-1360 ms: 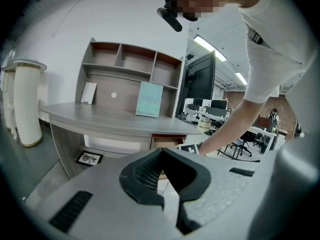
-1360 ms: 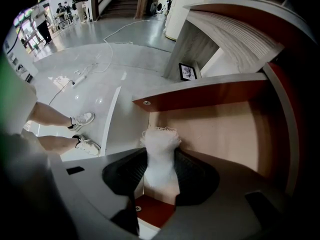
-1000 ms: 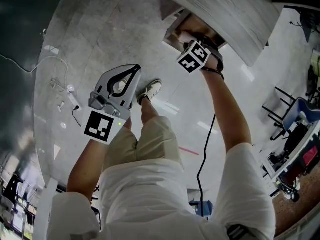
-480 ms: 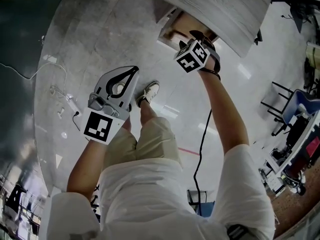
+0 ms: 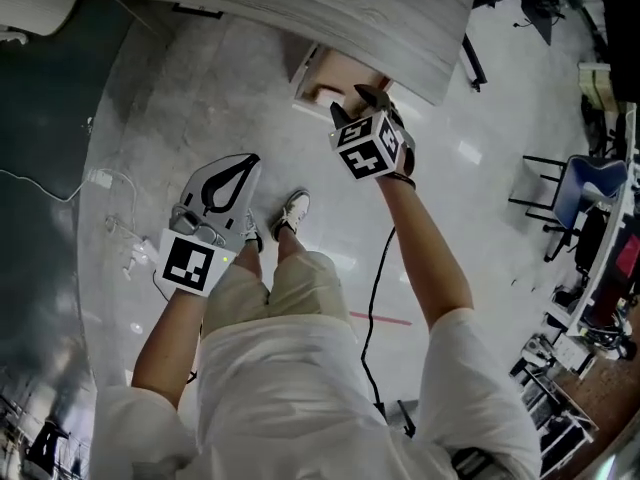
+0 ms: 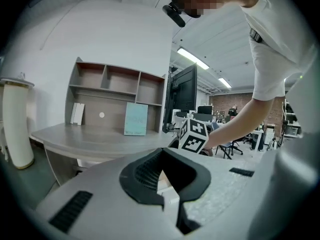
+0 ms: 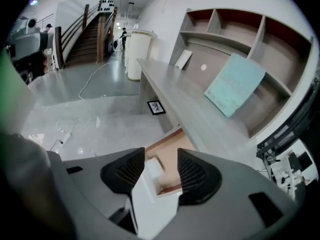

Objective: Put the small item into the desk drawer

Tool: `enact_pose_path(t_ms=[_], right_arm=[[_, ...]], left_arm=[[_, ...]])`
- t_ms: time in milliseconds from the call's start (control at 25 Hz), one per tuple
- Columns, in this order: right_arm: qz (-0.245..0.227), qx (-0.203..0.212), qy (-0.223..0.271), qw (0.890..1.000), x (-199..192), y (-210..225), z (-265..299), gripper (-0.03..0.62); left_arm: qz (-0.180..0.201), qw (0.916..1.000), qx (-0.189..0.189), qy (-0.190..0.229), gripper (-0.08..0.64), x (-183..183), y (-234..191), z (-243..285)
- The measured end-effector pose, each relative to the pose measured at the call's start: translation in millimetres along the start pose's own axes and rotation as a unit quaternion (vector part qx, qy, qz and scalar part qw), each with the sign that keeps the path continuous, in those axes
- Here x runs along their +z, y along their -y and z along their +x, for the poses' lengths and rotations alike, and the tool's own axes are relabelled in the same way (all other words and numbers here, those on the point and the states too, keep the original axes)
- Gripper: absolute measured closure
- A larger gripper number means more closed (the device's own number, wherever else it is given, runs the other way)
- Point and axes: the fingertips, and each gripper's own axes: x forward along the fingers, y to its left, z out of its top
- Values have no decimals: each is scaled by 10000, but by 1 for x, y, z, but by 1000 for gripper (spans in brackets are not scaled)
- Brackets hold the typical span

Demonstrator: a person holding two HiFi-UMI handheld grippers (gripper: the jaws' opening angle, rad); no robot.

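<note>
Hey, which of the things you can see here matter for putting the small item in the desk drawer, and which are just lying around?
Part of the job:
- open desk drawer
- small white item, lying in it
- right gripper, jaws apart over the drawer

Just lying about:
- teal board on the desk
- framed picture on the floor
- white column
- left gripper, shut, away from the drawer

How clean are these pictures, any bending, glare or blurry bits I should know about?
Head view: wide lens bows the desk edge into a curve, and the glossy floor carries bright glare spots. Left gripper view: dark rounded corners, ceiling lights blown out. Right gripper view: the desk lines bend, and a green smear blurs the left edge.
</note>
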Motion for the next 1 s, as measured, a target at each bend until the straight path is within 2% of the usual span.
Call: enact_pose_path(t_ms=[200, 440, 640, 800, 1000], right_arm=[[605, -220, 498, 9967, 29, -3, -67, 408], [1124, -539, 1006, 9871, 43, 4, -137, 433], [1438, -803, 1398, 9764, 52, 9, -191, 469], [1602, -904, 1667, 9687, 61, 12, -228, 494], [1748, -1071, 1951, 9591, 67, 22, -260, 521]], left_arm=[[179, 9998, -108, 76, 555, 27, 6, -30], [425, 9981, -283, 334, 555, 58, 23, -46], [791, 9950, -424, 447, 555, 81, 34, -62], [856, 9928, -390, 737, 555, 118, 39, -74], [1141, 9884, -380, 930, 555, 148, 39, -83]])
